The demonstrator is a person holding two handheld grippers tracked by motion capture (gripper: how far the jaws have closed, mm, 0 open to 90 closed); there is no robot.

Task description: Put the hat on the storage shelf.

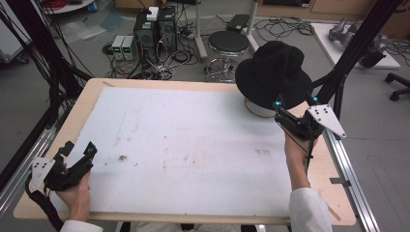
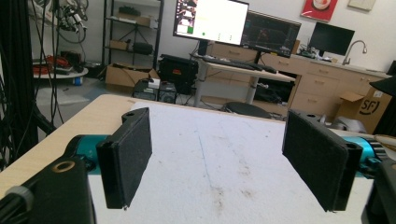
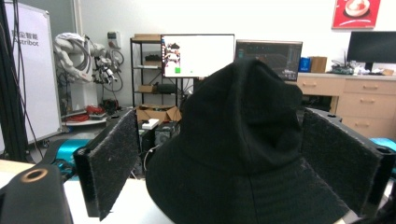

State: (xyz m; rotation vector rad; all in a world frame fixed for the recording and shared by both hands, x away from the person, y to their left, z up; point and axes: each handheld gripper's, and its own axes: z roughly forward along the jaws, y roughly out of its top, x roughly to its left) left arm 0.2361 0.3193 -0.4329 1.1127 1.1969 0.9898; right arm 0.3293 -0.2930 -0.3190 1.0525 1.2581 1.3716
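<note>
near table [image 1: 58, 130] edge, black hat [image 1: 273, 72]

Your right tongs [image 3: 233, 163] stand wide apart, one padded jaw on each side of a black hat [image 3: 243, 158] that sits between them, close to the camera. Whether either pad touches its brim, you cannot tell. Behind it glows a monitor [image 3: 197, 55].
</note>
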